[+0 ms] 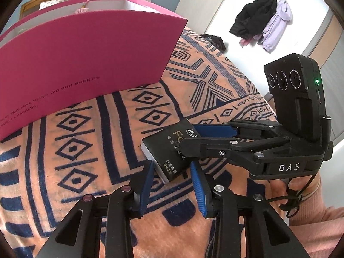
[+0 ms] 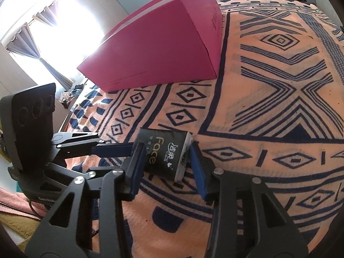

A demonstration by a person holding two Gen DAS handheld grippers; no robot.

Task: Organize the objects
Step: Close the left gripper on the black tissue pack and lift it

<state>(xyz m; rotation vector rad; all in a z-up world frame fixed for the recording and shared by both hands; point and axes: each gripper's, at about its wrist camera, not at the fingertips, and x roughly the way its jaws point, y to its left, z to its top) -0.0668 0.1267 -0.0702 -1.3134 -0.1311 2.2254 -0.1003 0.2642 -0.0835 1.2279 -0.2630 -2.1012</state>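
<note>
pink gift bag upright, contents hidden

Bed blanket: fuzzy peach-orange, navy geometric print of diamonds, stripes and X shapes. Between the right gripper pads: small soft tissue pack, black wrapper, white and gold lettering, white edge. Ahead of both grippers: magenta paper gift bag, pale inside, dark small print. Left gripper: black frame, blue ribbed pads. Far wall, beyond the right gripper: black jacket, lilac hoodie.

Tissue pack: "Face". Right gripper: "DAS". Pink bag: "NEVER DID RUN SMOOTH".
</note>
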